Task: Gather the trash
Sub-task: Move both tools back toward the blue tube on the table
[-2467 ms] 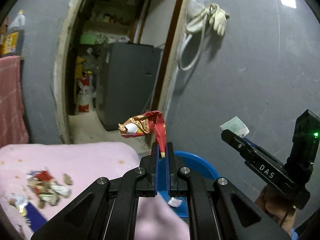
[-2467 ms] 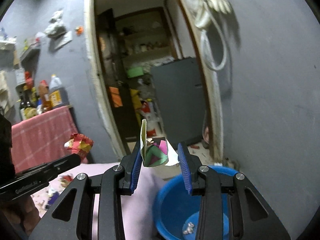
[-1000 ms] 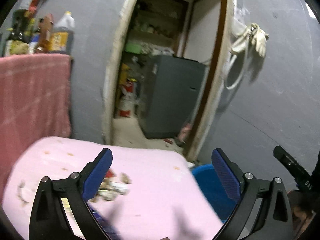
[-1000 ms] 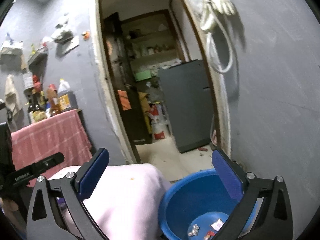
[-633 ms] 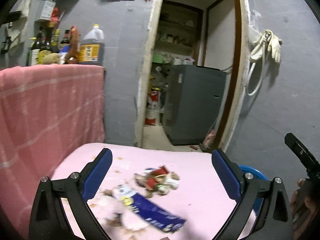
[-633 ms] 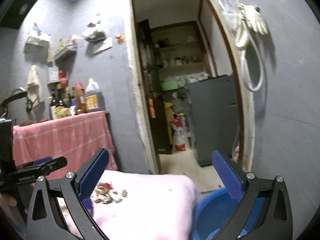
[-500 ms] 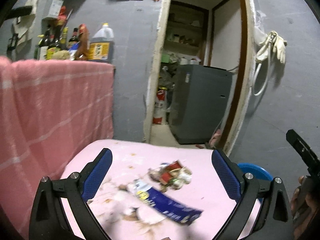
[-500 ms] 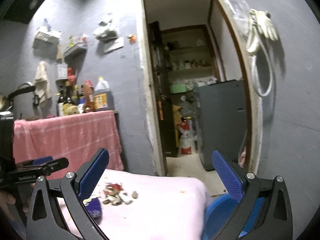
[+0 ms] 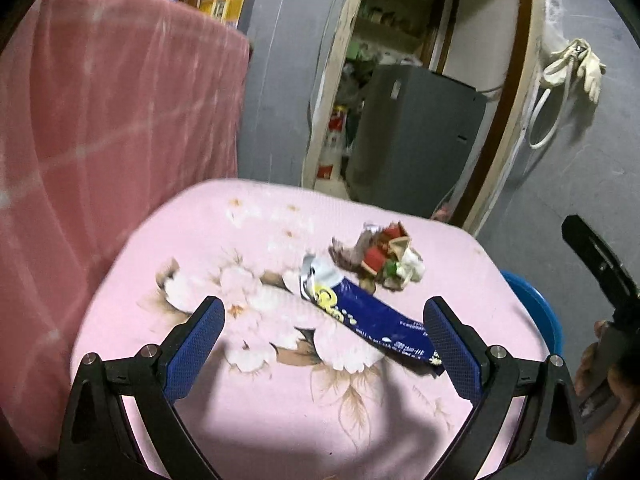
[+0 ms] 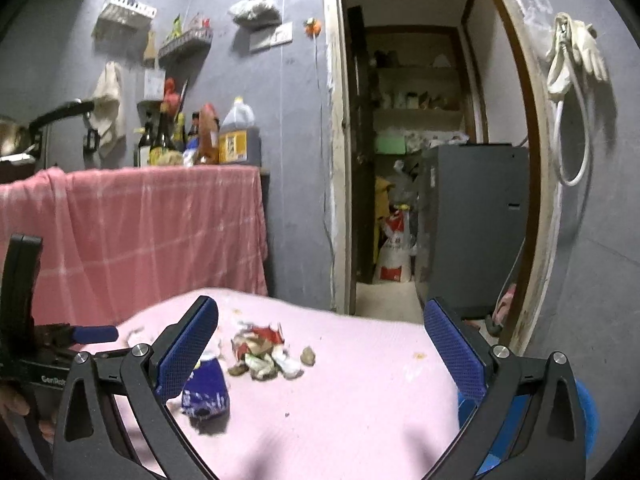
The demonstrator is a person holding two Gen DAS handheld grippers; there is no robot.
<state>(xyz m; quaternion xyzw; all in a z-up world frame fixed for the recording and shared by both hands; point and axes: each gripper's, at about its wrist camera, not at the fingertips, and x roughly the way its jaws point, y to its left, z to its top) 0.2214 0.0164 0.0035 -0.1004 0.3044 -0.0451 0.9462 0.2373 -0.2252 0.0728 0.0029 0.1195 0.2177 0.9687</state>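
Item 1. Left tool [image 9: 323,354]: jaws spread wide, nothing between the pads, poised above the pink flowered counter [image 9: 260,408].

Item 2. Right tool [image 10: 320,352]: jaws likewise spread wide and empty, held over the near right part of the same counter.

Item 3. Blue wrapper [image 9: 372,320]: long, flattened, silver torn end toward the far side. Lies on the counter between the left tool's pads as that camera sees it, nearer the right pad. In the right wrist view it sits just beside that tool's left pad [image 10: 206,394].

Item 4. Crumpled scrap pile [image 9: 380,258]: red, white and brown bits, heaped on the counter touching the far end of the blue wrapper; also seen centre-left from the right wrist [image 10: 266,354].

Item 5. Blue basin [image 9: 534,316]: off the counter's right edge, lower down; only part of its rim shows. Judged to be the collection vessel.

Step in hand, as judged: both tools empty and lining up for a fresh pick; trash remains on the counter.

Next move calls for: lowering the left tool so its pads straddle the wrapper across its narrow width, then closing. Flat film against soft cloth; a pad may snag the cover, so a shallow, low pinch is advised.
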